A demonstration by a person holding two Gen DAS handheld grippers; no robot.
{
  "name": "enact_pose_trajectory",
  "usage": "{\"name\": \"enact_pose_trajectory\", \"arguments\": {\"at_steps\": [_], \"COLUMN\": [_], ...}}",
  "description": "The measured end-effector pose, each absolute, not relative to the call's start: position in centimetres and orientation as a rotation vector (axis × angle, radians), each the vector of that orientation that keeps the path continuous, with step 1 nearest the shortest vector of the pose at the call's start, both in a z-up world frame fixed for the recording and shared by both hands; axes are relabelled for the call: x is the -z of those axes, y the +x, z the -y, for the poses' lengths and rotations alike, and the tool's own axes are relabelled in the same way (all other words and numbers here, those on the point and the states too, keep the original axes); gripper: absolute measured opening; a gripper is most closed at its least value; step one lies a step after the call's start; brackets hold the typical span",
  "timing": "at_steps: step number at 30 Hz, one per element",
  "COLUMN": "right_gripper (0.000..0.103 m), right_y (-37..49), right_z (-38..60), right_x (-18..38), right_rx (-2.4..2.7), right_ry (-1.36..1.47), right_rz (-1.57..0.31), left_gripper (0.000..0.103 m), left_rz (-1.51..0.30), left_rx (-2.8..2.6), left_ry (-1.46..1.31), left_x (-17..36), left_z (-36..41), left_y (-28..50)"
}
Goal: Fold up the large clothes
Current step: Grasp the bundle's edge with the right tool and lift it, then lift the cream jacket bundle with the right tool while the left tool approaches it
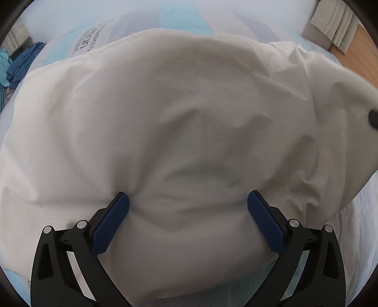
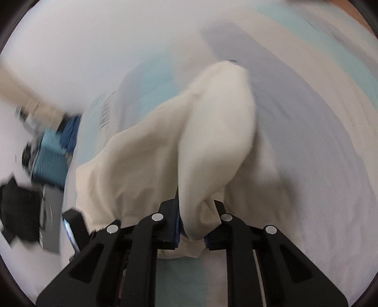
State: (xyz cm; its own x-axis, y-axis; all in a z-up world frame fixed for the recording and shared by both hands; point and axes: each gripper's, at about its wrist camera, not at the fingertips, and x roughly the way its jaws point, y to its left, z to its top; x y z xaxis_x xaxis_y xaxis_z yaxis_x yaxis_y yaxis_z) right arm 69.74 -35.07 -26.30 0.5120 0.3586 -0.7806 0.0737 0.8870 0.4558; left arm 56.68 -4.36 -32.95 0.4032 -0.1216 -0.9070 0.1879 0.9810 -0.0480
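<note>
A large cream-white garment [image 1: 165, 113] lies spread and rumpled over a bed and fills most of the left wrist view. My left gripper [image 1: 188, 205] is open, its blue pads [image 1: 111, 222] wide apart and pressed down on either side of a bulge of the cloth near its front edge. My right gripper [image 2: 192, 226] is shut on a bunched part of the same garment [image 2: 212, 132], which is lifted and drapes away from the jaws. The right wrist view is blurred by motion. The dark tip of the other gripper [image 1: 373, 117] shows at the right edge of the left wrist view.
The bed cover [image 1: 179, 16] is pale blue and white with printed lettering. A pile of blue clothes [image 1: 21, 63] sits at the far left. Wooden floor [image 1: 354, 54] and a beige curtain show at the far right. Blue and black clothes [image 2: 54, 153] lie left in the right wrist view.
</note>
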Motion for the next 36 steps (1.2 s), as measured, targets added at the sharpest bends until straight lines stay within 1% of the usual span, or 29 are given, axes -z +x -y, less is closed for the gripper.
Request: {"name": "enact_pose_trajectory", "arguments": {"at_steps": [2,3,7,9,13,15,17,18,21,23,27,31,36], "right_gripper": [0.013,0.013,0.013,0.013,0.013,0.013,0.013,0.013,0.013,0.013,0.013,0.013,0.013], "right_y": [69.8,70.0,70.2,69.9,69.8,69.6,69.6,69.5,69.2,69.0,68.2,66.7,65.3], "right_z": [33.7,32.8,31.0,30.3,26.7,24.0,21.6,20.1,17.7,16.0,12.9,8.9,3.8], "right_x": [25.2,24.6,23.2,22.5,21.6,21.4,21.4,21.5,21.2,21.2,21.5,22.4,23.2], "right_rx": [-0.219,-0.239,-0.275,-0.302,-0.37,-0.413,-0.446,-0.468,-0.502,-0.517,-0.53,-0.566,-0.617], "right_ry": [0.404,0.368,0.273,0.215,0.126,0.08,0.049,0.027,-0.003,-0.029,-0.087,-0.168,-0.231], "right_rz": [-1.009,-1.0,-0.975,-0.959,-0.934,-0.923,-0.928,-0.932,-0.936,-0.943,-0.957,-0.956,-0.953], "left_gripper": [0.095,0.089,0.09,0.09,0.09,0.09,0.089,0.087,0.088,0.088,0.089,0.089,0.096], "left_rz": [-1.139,-1.13,-1.068,-1.058,-1.121,-1.105,-1.089,-1.08,-1.033,-1.028,-1.072,-1.097,-1.103], "left_rx": [0.207,0.204,0.1,0.04,0.012,0.031,0.045,0.048,-0.021,-0.078,-0.146,-0.096,-0.055], "left_ry": [0.027,0.001,-0.038,-0.041,-0.027,0.004,-0.011,-0.035,-0.042,-0.049,-0.115,-0.179,-0.26], "left_x": [32.0,31.2,27.6,27.2,30.1,31.1,30.7,30.0,27.9,27.4,29.0,31.2,33.0], "left_z": [3.8,3.2,-1.0,-3.3,-6.3,-6.2,-6.5,-7.1,-9.8,-12.4,-17.5,-19.0,-21.3], "left_y": [56.7,56.7,55.8,55.4,55.5,55.4,55.1,54.8,52.8,51.2,48.9,49.2,50.6]}}
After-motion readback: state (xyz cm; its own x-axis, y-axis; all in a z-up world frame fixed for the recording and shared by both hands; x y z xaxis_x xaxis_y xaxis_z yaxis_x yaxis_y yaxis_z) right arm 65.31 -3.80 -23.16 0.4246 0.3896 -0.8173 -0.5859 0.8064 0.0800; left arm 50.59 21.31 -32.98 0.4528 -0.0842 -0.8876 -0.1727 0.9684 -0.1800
